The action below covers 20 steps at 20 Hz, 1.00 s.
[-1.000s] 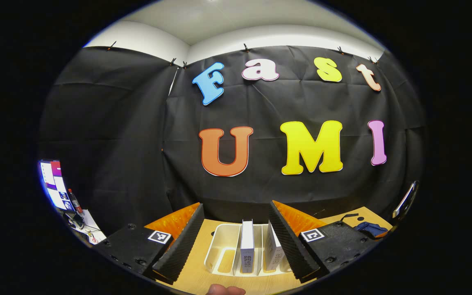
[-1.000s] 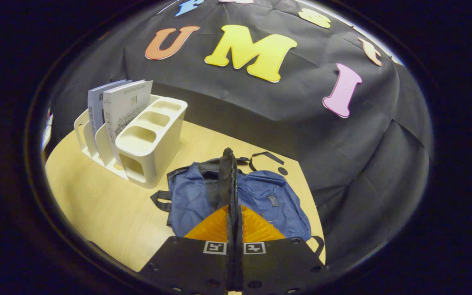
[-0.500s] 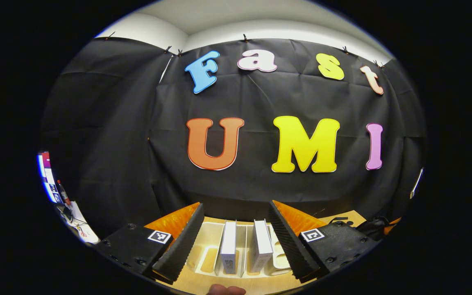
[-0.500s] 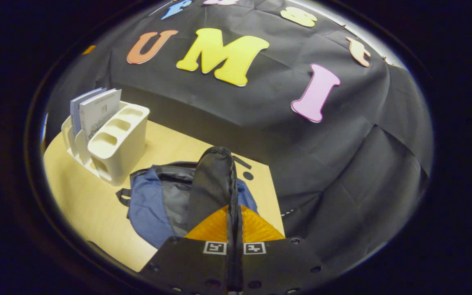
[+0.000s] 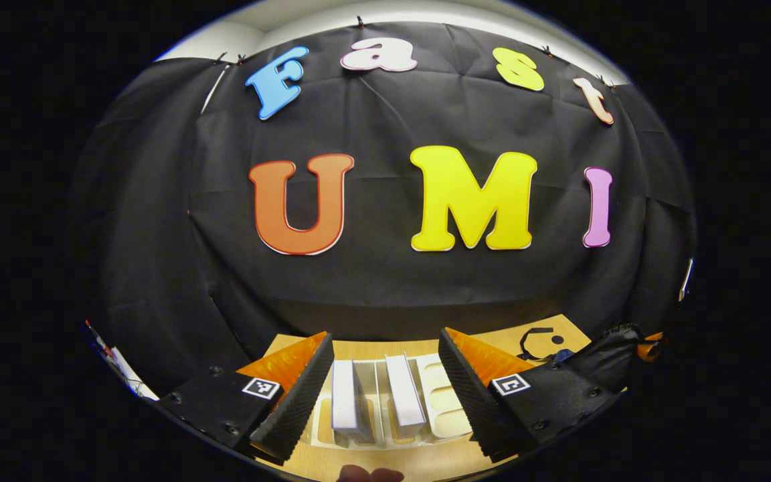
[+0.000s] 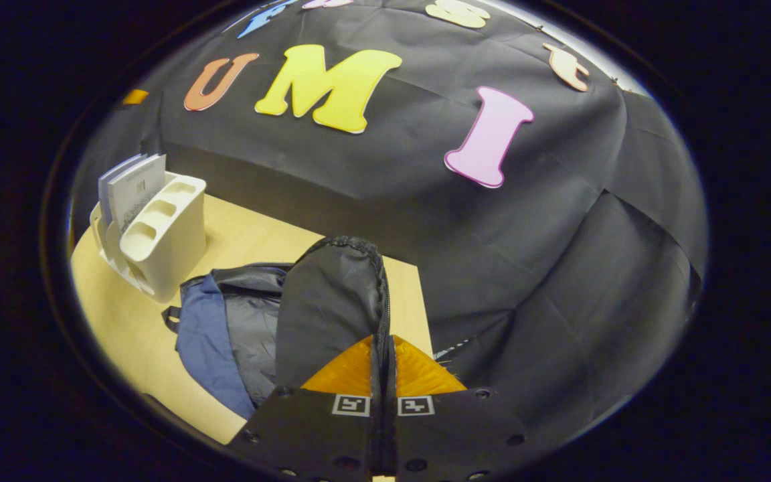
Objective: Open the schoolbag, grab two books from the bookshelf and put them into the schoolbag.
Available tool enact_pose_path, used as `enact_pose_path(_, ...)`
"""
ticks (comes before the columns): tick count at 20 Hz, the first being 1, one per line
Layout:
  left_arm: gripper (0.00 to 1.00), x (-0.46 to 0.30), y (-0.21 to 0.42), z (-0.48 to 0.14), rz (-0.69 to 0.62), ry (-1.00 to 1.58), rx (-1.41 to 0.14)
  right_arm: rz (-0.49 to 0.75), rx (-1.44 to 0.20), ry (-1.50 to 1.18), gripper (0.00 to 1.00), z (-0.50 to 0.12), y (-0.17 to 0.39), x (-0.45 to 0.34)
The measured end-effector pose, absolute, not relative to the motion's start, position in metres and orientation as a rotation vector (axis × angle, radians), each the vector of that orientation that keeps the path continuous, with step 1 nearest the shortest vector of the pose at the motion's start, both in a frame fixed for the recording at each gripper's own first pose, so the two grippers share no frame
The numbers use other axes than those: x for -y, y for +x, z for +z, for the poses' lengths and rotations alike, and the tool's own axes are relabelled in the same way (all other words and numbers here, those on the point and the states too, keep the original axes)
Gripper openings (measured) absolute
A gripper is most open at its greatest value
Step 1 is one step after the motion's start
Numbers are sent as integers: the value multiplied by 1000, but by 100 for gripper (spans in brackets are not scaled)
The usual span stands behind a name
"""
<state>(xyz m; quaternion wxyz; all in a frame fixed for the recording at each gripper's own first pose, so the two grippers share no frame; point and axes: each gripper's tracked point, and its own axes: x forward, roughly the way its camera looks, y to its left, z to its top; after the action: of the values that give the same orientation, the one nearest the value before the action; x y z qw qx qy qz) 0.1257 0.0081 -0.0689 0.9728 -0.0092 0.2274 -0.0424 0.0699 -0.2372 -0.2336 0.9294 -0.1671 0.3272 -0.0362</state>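
Tabletop books (image 5: 344, 400) stand upright between open left jaws; right jaws pinch the schoolbag (image 6: 332, 301) flap.

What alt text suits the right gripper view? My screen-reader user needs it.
The right gripper, shut on the black flap of a blue fabric schoolbag, holds it up over a pale wooden table. A cream plastic bookshelf with two upright white books stands behind.
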Motion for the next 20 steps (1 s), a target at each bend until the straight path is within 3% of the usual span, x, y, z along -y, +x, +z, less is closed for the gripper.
enact_pose_path(11,99,33,142,-162,-250,-40,-1058,-91,-689,-287,0,-239,76,271)
enact_pose_path(15,99,24,134,-199,-222,-43,-1280,-96,-682,-268,0,-238,74,273)
enact_pose_path(20,100,18,129,-235,-157,-76,-1445,-105,-679,-246,0,-239,71,276)
